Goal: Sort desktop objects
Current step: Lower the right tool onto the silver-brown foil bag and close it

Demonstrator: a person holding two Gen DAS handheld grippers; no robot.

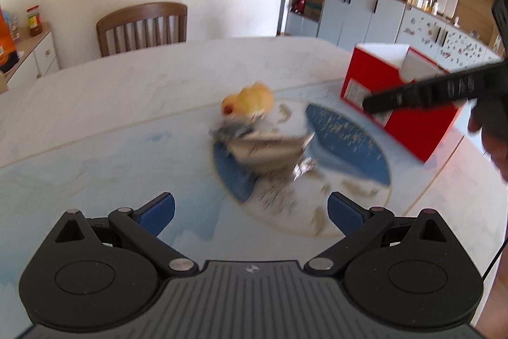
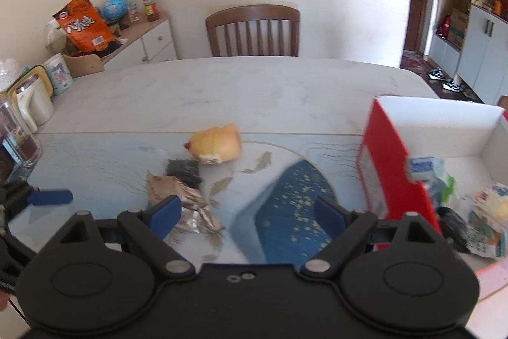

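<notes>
So the table [image 2: 254, 91] has loads of bare pale surface on the far half, running back to its rounded far edge where a wooden chair [image 2: 252, 30] is tucked in, and nothing sits on that stretch at all. The left edge is more crowded in the right wrist view, with a glass jar [image 2: 19, 138] and a white jug [image 2: 33, 104] parked right along it. Over on the right sits the red box [image 2: 397, 177], open at the top with white inside walls, and there's already a pile of wrappers and packets [image 2: 476, 205] in it. The stuff left to sort is bunched around the middle of the blue printed mat [image 2: 285, 212]: a yellow chick toy [image 2: 216, 143], a dark scrubby pad [image 2: 183, 170] touching its near side, and a crumpled foil wrapper [image 2: 187, 205] just in front of that. Between that cluster and the box there's an open lane of mat. Left gripper [image 1: 250, 213] has its blue pads spread wide, gripping nothing, hovering over the near part of the mat short of the cluster (that view is pretty blurry). Right gripper [image 2: 244, 216] is also wide open and empty, its left pad lined up over the foil wrapper's near edge, can't tell if it's touching.
</notes>
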